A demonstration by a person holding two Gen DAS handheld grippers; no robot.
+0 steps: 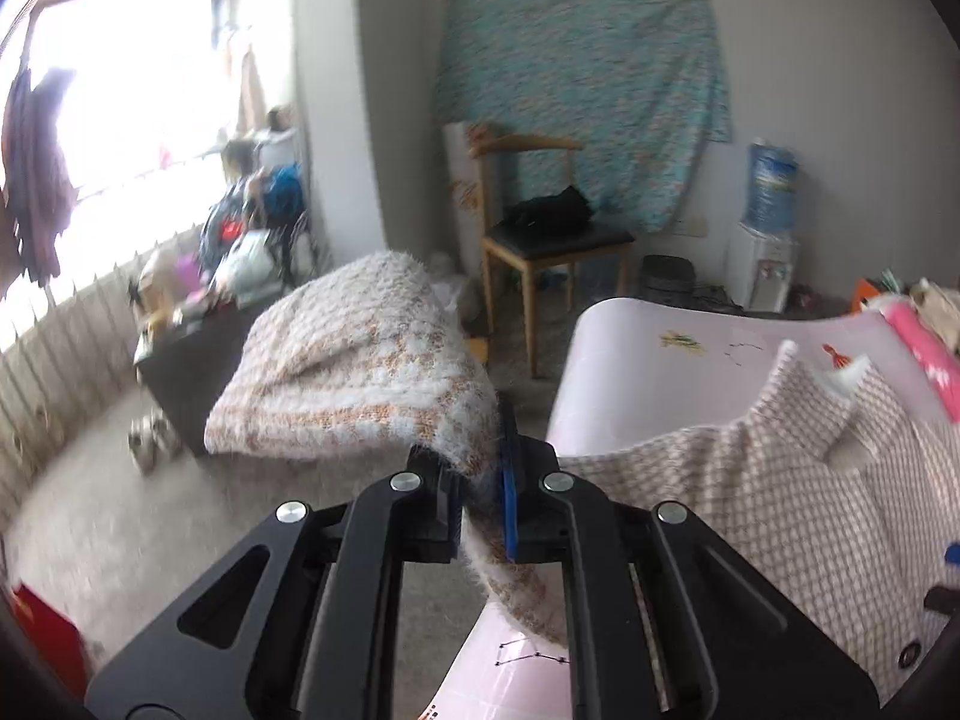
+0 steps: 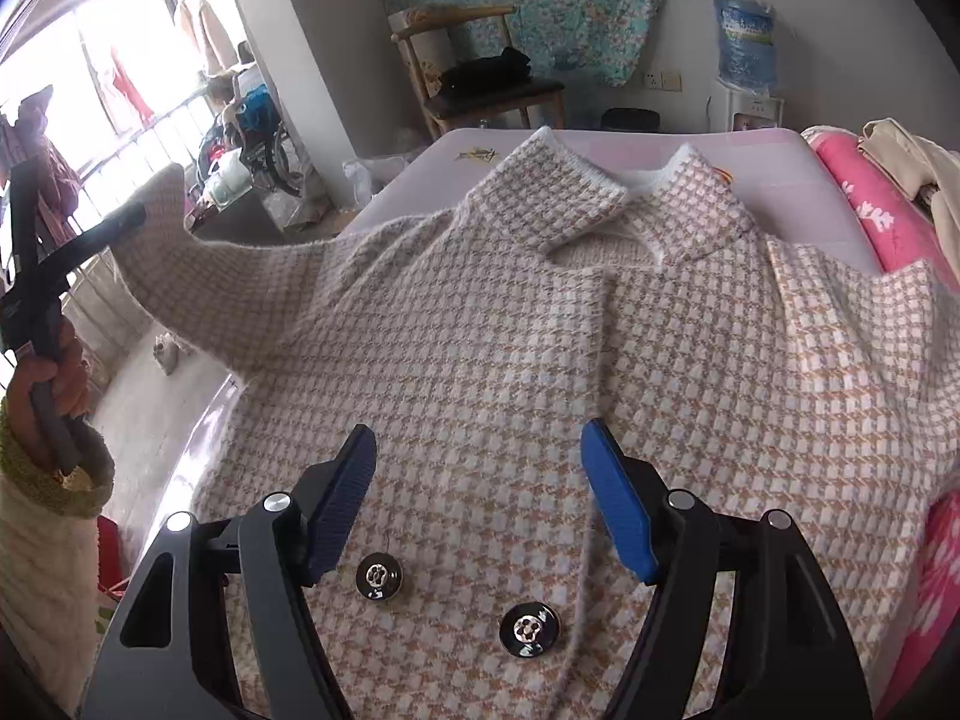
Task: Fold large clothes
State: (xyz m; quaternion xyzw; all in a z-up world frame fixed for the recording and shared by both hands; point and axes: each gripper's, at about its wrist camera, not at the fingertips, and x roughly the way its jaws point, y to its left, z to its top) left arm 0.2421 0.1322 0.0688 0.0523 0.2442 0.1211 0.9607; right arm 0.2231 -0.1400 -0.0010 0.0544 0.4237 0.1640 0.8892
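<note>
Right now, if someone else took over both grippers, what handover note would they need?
Left gripper: shut on the sleeve of the fuzzy beige-and-white houndstooth cardigan, lifted off the pale pink table.
Right gripper: open, above the cardigan's front near two metal buttons, holding nothing.
Done: cardigan spread face up, collar at the far end.
Left: fold this sleeve inward, then the other sleeve and the body.
</note>
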